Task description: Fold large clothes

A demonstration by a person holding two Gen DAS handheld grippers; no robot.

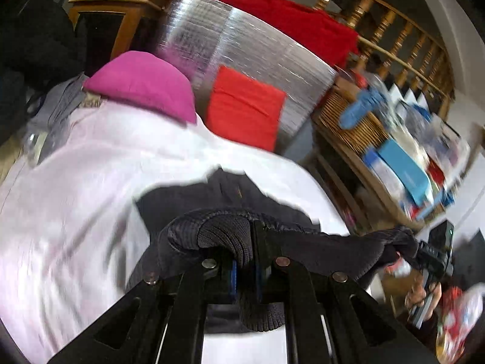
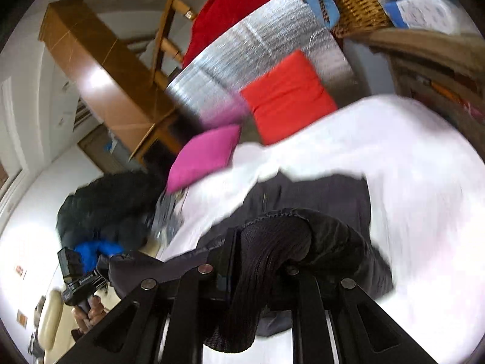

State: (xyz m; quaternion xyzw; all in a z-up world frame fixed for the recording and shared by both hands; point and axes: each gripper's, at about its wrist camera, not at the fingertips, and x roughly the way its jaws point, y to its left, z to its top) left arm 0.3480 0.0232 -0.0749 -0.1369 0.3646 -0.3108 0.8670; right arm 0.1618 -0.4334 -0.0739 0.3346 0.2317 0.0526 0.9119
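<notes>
We hold the left gripper (image 1: 244, 242) with its jaws clenched on the ribbed knit hem of the dark jacket (image 1: 218, 194). The knit band folds over the jaw tips and hangs down between them. We hold the right gripper (image 2: 266, 242) the same way, its jaws clamped on a second ribbed section of that garment, which drapes through the jaws toward the camera.

Between the two grips, the hem edge stretches as a taut dark band. In the left wrist view this band runs rightward to the right gripper, where a hand (image 1: 423, 297) grips the handle. In the right wrist view the band runs leftward to the left gripper, where another hand (image 2: 91, 312) holds its handle.

The rest of the jacket trails from the raised hem down onto the bed (image 1: 75, 197), which is covered by a pale sheet. The garment body lies on the near part of the sheet, just in front of the jaws.

At the far edge of the bed, a magenta cushion (image 1: 142, 85) rests toward the left corner and a red cushion (image 1: 245, 109) leans beside it against a silver foil panel (image 1: 242, 45). A wicker basket (image 2: 354, 0) stands beyond the right side of the bed. Both views are motion-blurred.
</notes>
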